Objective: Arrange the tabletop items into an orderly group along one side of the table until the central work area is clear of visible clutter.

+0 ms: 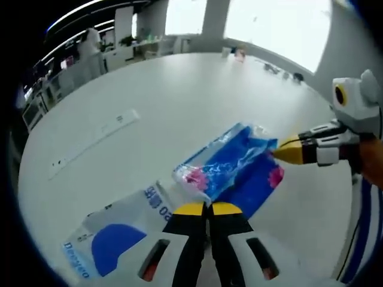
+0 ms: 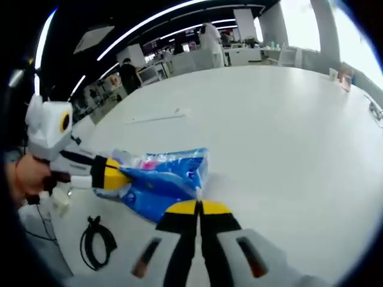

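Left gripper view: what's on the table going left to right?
White pouch with blue print → left tool, jaws together on the blue packet's near edge → blue plastic packet → right tool, closed on the packet's far corner.

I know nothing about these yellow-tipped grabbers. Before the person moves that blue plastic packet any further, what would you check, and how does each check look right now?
1. Left gripper closed on the blue packet: ok, jaws together at its near edge.
2. Right gripper closed on the packet's opposite end: ok, jaws together there.
3. Packet held clear of the white table: cannot tell.
4. White-and-blue pouch out of the way: not ok, it lies right beside the packet.
5. Black cable coil clear of the packet: ok, it lies apart.
6. Open table surface beyond the packet: ok.
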